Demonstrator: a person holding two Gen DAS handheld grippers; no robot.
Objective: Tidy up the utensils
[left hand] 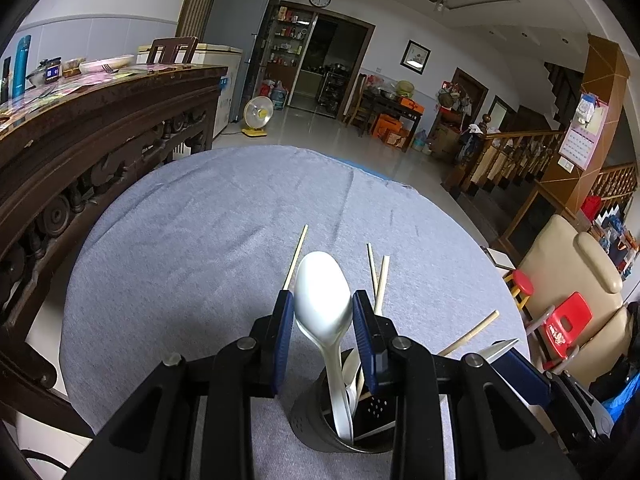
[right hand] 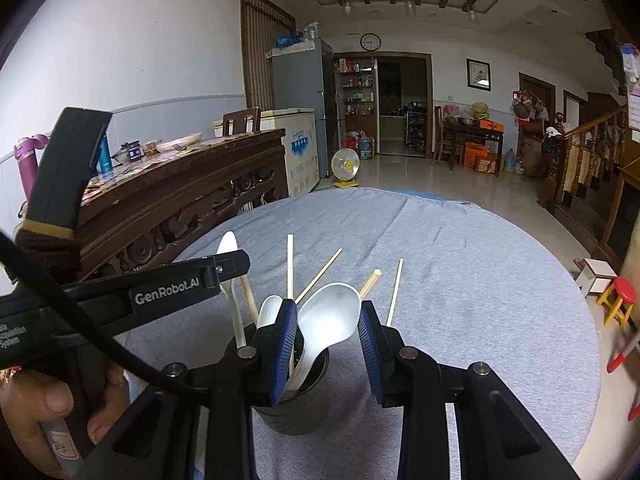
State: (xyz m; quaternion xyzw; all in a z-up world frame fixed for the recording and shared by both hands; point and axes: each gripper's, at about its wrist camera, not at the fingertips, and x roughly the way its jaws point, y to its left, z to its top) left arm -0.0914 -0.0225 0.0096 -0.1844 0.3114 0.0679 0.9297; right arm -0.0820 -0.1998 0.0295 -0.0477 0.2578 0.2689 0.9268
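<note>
A dark perforated utensil holder (left hand: 320, 416) stands on the grey-clothed round table (left hand: 192, 248) and holds white plastic spoons and wooden chopsticks. In the left wrist view my left gripper (left hand: 323, 316) is just above the holder, its blue fingers either side of a white spoon's bowl (left hand: 322, 296), apparently touching it. In the right wrist view my right gripper (right hand: 328, 328) is open above the same holder (right hand: 296, 404), with a white spoon (right hand: 330, 318) lying between its fingers without being clamped. Several chopsticks (right hand: 290, 268) stick up from the holder. The left gripper's body (right hand: 168, 292) shows at the left.
A carved dark wooden sideboard (left hand: 100, 128) with dishes and bottles stands close to the table's left. A beige armchair (left hand: 576, 292) and red stools (left hand: 566, 326) are at the right. A stair rail (right hand: 588, 148) lies beyond.
</note>
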